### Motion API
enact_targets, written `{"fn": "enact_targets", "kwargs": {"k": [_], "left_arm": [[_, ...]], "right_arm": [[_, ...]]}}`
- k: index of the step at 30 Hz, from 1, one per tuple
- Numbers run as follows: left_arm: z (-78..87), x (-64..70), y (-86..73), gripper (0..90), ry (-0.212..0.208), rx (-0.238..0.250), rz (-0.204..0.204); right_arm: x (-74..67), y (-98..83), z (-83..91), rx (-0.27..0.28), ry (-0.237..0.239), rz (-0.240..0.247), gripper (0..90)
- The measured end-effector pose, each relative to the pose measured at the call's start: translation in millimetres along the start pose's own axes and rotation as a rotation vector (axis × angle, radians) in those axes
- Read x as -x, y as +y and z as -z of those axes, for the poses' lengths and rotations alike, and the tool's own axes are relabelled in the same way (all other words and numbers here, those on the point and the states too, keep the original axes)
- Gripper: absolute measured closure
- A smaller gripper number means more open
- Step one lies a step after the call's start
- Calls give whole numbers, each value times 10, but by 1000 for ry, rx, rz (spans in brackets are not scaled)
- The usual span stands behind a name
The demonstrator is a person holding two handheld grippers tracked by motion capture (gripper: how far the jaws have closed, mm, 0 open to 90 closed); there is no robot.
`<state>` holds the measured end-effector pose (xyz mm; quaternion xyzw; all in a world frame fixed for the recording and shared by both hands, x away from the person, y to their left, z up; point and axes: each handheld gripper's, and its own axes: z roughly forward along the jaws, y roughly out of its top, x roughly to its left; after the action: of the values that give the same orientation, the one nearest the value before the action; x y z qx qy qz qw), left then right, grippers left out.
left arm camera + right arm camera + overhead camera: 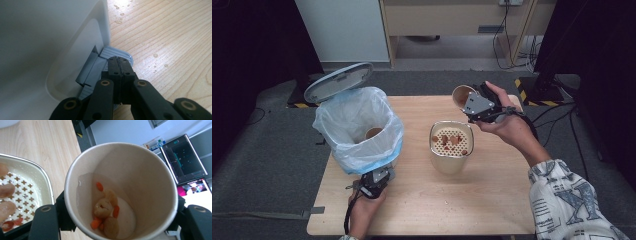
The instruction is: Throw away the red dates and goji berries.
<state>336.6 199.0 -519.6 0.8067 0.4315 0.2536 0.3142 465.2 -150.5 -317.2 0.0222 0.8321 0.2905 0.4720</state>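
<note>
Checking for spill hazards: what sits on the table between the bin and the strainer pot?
Nothing: in the high view, bare wood separates the bin from the strainer pot. The left gripper view shows small droplets on the table beside the bin.

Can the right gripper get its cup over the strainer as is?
Probably yes. The right gripper holds the cup just behind the strainer, with nothing between them. The left gripper sits shut on the bin's pedal, out of the way.
</note>
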Motion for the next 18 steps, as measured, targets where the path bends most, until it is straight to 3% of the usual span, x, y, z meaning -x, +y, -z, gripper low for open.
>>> {"fn": "enact_targets", "kwargs": {"k": [8,18], "left_arm": [[-1,0,0,888,-2,1,2],[0,-2,1,888,-2,0,1]], "right_arm": [[4,75,53,-27,-31,91,318],[20,84,42,-30,-28,83,318]]}}
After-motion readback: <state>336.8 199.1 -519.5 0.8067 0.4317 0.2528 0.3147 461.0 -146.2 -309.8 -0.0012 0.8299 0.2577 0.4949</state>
